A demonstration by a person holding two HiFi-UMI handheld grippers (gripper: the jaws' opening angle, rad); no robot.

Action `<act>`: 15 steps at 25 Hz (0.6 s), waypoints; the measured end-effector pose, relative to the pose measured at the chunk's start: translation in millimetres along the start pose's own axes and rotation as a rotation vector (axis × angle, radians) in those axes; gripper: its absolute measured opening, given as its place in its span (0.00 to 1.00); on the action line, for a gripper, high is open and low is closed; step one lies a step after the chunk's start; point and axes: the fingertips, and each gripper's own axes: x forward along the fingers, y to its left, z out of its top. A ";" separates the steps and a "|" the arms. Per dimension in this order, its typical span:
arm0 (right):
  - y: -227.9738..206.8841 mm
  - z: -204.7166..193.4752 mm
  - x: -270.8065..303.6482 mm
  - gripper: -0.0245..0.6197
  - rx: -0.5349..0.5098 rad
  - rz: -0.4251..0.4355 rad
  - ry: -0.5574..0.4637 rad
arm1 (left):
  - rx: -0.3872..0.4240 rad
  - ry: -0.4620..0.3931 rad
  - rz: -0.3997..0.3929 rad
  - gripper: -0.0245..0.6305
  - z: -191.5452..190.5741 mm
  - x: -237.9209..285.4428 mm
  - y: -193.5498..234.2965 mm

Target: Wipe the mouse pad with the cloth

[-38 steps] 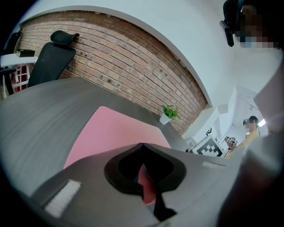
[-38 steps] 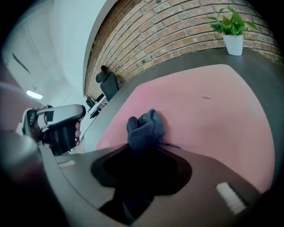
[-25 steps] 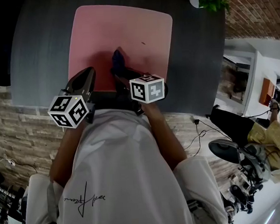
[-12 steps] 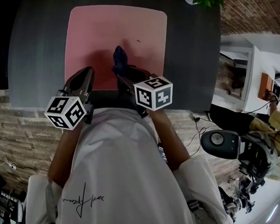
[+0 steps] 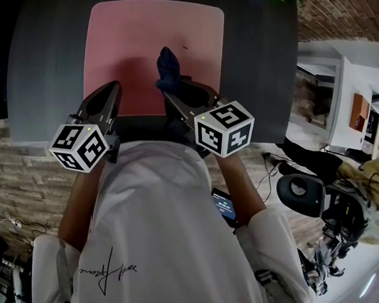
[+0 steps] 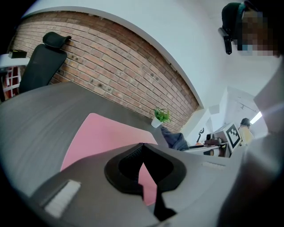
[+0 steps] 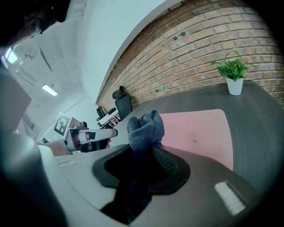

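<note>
**A:** Right gripper view shows what?

**B:** My right gripper [image 7: 150, 148] is clamped on the bunched blue cloth [image 7: 145, 125], over the near part of the pink mouse pad [image 5: 138, 42]. My left gripper [image 5: 111, 91] is closed and empty.

**A:** Risk?

**B:** Nothing pins the pad. A hard wipe might drag it across the desk [image 5: 49, 60] or tug the cloth loose.

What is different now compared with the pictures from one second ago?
The right gripper, shut on the blue cloth, carried it slightly right and forward over the pink mouse pad, toward a small dark mark. The left gripper stayed shut and empty at the pad's near edge.
</note>
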 end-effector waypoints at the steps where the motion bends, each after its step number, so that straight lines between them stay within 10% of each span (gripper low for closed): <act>1: 1.4 3.8 -3.5 0.23 -0.006 -0.001 -0.010 | 0.007 -0.005 -0.003 0.05 4.8 -0.4 -0.1; 15: 16.9 28.6 -32.9 0.22 -0.080 0.022 -0.076 | 0.049 -0.004 -0.141 0.06 30.2 -9.3 -39.6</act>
